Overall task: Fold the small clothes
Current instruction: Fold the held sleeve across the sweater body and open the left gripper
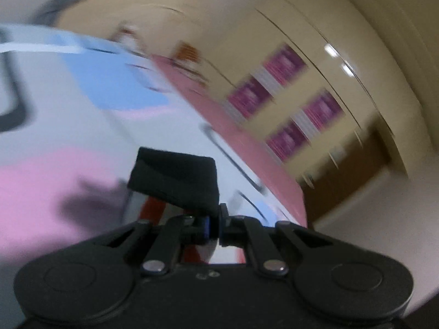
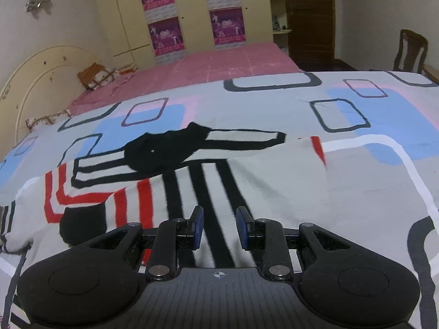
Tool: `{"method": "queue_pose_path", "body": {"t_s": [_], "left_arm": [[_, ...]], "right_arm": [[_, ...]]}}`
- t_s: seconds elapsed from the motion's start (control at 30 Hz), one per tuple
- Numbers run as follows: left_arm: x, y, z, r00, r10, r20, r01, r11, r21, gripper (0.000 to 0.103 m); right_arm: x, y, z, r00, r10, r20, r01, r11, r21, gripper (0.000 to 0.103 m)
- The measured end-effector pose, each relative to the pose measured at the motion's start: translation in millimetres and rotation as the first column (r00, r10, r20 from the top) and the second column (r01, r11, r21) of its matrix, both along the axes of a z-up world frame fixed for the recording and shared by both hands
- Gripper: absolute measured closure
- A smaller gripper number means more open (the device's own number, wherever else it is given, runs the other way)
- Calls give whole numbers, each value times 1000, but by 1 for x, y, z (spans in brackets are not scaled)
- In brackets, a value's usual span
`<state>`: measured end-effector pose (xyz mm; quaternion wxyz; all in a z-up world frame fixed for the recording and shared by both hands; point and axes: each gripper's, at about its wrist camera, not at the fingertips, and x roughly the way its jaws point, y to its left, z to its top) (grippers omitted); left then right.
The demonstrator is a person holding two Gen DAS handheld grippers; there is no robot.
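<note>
We see the small garment [image 2: 192, 189], a grey piece with black and red stripes, lying spread on the patterned bedsheet [image 2: 370, 186], its black collar part on the side toward the pink bedcover [image 2: 219, 65] beyond. One black cuff or corner [image 1: 175, 178] of the garment is lifted off the sheet, pinched in the left gripper [image 1: 215, 224], whose jaws are closed tight on the cloth; that view is badly smeared, so we can only guess it is a sleeve end. The right gripper [image 2: 219, 227] hovers just over the garment's black stripes with its blue-padded fingers [image 2: 199, 227] partly apart and nothing between them. Past the garment and the pink bedcover stands a cream wardrobe [image 2: 192, 0] carrying four purple posters [image 2: 164, 35], with a curved headboard [image 2: 41, 82] to the left of it
</note>
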<state>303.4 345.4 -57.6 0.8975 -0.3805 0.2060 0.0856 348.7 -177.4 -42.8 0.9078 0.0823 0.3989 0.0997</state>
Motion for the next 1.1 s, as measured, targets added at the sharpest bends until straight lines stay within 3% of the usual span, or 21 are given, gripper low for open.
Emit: {"method": "queue_pose_path", "body": {"t_s": [0.1, 0.2, 0.3, 0.5, 0.7, 0.8, 0.83, 0.87, 0.93, 0.97, 1.03, 1.1], "left_arm": [[27, -52, 9, 992, -130, -3, 130, 991, 46, 98], [50, -106, 12, 968, -251, -22, 252, 963, 91, 98], [69, -159, 11, 933, -355, -53, 359, 923, 135, 98], [105, -254, -10, 841, -508, -186, 539, 817, 206, 98], [115, -301, -36, 762, -585, -277, 641, 742, 195, 96], [121, -317, -50, 709, -628, -321, 694, 703, 158, 75], [120, -322, -54, 689, -647, -327, 713, 686, 146, 63], [121, -327, -55, 680, -659, -322, 724, 673, 149, 45], [120, -336, -55, 657, -700, -279, 750, 645, 149, 23], [117, -338, -52, 651, -707, -274, 756, 637, 152, 26], [108, -335, -44, 662, -696, -278, 748, 637, 187, 30], [93, -317, -32, 707, -659, -256, 707, 670, 227, 34]], "right_arm": [[-2, -10, 2, 1000, -16, 3, 16, 1000, 15, 76], [-5, -20, 2, 1000, -29, 1, 29, 999, 26, 76], [-8, -30, 2, 999, -41, 0, 41, 998, 40, 76], [-15, -50, 1, 998, -67, -6, 67, 996, 66, 76], [-23, -68, 0, 996, -82, -34, 85, 991, 101, 75], [-27, -77, 1, 993, -108, -41, 112, 987, 117, 70], [-28, -80, 2, 992, -124, -37, 127, 985, 115, 39], [-29, -82, 4, 990, -140, -23, 142, 983, 113, 14], [-33, -85, 9, 989, -148, 20, 145, 983, 113, 13], [-32, -85, 11, 990, -138, 20, 135, 984, 119, 14], [-31, -83, 14, 993, -114, 23, 110, 984, 140, 14], [-27, -76, 17, 995, -89, 35, 83, 984, 155, 22]]}}
